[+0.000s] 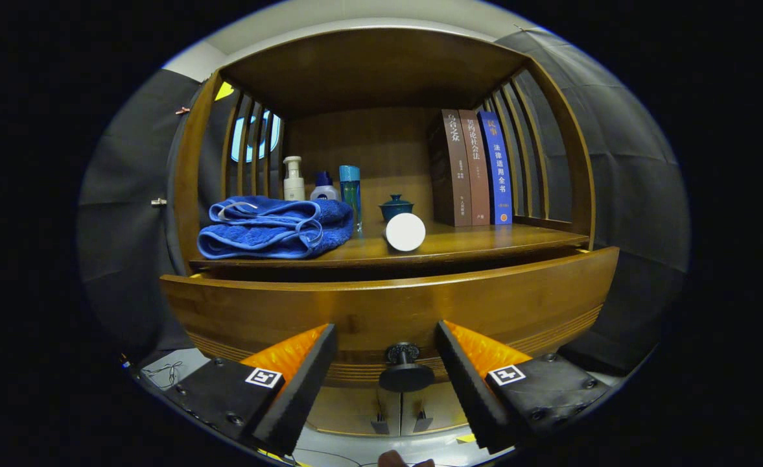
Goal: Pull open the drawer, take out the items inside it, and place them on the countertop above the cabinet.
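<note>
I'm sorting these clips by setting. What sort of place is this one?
Probably a staged home corner in a recording booth: a wooden cabinet whose countertop holds a folded blue towel, toiletry bottles and three upright books. The open gripper flanks the drawer knob.

Brown book (449, 170) spine reads 乌合之众; blue book (497, 170) perhaps 法律适用全书.

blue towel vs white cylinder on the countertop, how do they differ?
The blue towel is soft and folded into a flat stack; the white cylinder is rigid and lies on its side, round end toward the camera. The towel sits left by the bottles and is far wider; the cylinder sits mid-shelf before the teal lidded cup. Both rest on the countertop.
</note>
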A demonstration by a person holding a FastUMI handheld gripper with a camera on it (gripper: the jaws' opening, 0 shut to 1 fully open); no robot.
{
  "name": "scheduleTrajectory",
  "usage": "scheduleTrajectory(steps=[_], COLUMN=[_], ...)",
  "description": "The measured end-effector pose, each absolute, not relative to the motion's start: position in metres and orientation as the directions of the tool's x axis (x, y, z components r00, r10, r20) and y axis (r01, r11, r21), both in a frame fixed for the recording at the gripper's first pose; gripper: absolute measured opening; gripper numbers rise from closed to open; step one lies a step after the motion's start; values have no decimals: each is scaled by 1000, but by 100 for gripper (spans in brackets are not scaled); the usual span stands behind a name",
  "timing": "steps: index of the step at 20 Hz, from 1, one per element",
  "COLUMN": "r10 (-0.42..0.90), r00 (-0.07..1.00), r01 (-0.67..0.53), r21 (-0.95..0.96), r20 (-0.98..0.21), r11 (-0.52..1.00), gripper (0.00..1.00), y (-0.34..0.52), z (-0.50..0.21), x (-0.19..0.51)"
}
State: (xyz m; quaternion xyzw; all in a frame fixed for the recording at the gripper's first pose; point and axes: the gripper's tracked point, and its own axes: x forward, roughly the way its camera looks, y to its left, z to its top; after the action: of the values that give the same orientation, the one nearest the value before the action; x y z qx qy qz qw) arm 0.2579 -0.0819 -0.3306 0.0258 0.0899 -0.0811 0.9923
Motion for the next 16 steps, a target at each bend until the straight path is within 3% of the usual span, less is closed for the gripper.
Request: scheduleTrajectory(steps=[5,7,16], r10=[-158,-164,-160], r00=[969,978,983], r01=[167,168,164], r21=[32,20,40], r20=[-187,-130,-86], r11=[985,986,986], gripper=[100,100,100], y=[-88,-88,-93], z=[-335,-327,-290], x=[289,291,285])
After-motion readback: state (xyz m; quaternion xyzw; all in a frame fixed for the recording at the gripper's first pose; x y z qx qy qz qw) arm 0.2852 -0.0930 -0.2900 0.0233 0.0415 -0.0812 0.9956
